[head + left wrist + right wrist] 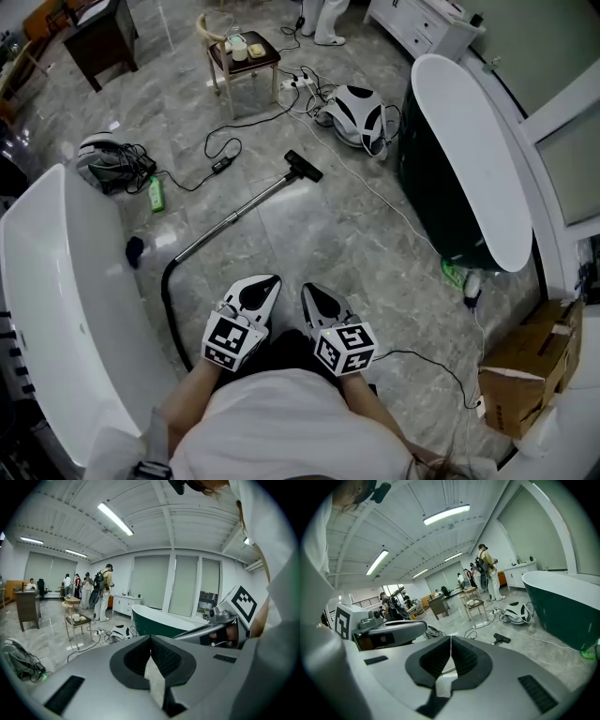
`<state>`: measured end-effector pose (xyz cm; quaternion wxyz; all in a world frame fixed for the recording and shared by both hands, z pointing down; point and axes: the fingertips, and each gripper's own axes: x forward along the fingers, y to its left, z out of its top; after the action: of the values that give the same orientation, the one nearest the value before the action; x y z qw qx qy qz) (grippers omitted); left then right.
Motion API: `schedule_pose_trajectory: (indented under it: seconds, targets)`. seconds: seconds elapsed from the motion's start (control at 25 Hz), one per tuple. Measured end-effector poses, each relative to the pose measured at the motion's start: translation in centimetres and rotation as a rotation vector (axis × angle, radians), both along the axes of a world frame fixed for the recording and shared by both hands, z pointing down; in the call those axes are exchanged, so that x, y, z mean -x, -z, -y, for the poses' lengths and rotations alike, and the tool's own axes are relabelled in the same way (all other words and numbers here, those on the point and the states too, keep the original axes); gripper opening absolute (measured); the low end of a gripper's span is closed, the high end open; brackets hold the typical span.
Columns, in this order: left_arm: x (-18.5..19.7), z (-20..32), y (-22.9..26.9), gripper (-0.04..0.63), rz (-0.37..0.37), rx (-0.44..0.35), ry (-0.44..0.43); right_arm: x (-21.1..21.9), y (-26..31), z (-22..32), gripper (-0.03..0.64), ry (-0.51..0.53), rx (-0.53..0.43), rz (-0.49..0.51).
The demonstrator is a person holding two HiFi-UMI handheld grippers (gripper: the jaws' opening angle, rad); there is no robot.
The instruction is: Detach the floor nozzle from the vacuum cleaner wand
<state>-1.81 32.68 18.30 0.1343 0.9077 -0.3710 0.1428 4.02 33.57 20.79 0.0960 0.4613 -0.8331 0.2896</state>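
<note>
A black floor nozzle lies on the grey marble floor, joined to a silver wand that runs down-left into a black hose. The nozzle also shows in the right gripper view, far ahead. My left gripper and right gripper are held side by side close to my body, well short of the wand. Both are shut with nothing between their jaws. In the left gripper view the left gripper points over the room; the right gripper faces the nozzle from a distance.
A dark green bathtub stands at the right, a white tub at the left. A vacuum body with cables lies beyond the nozzle. A small wooden table, a cardboard box and several people are further off.
</note>
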Motion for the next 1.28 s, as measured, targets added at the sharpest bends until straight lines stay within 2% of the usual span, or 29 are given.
schedule_pose_trajectory:
  seconds: [0.28,0.44,0.6,0.88,1.04,1.28]
  targets:
    - [2.8,7.0,1.1,0.009,-0.027,-0.051,-0.054,3.1,0.9,6.9,0.015,-0.035,-0.041,0.026]
    - [4.2,9.7,0.4,0.009,-0.002,-0.057,-0.082,4.0,1.1,9.7,0.015,-0.092,-0.066,0.028]
    - [5.4,12.1,0.5,0.009,-0.007,-0.06,-0.082,5.1,0.7,11.6,0.015,-0.102,-0.076,0.016]
    - [7.2,13.3,0.1,0.011,-0.009,-0.049,-0.078,6.6,1.9,14.9,0.015,-0.116,-0.122,0.015]
    - [7.5,13.4,-0.2,0.009,-0.034,-0.027,-0.072,7.2,1.3,14.5,0.015,-0.102,-0.106,-0.001]
    - [8.0,14.5,-0.6,0.009,-0.047,-0.011,-0.027,5.5,1.0,15.5,0.015,-0.167,-0.094,-0.007]
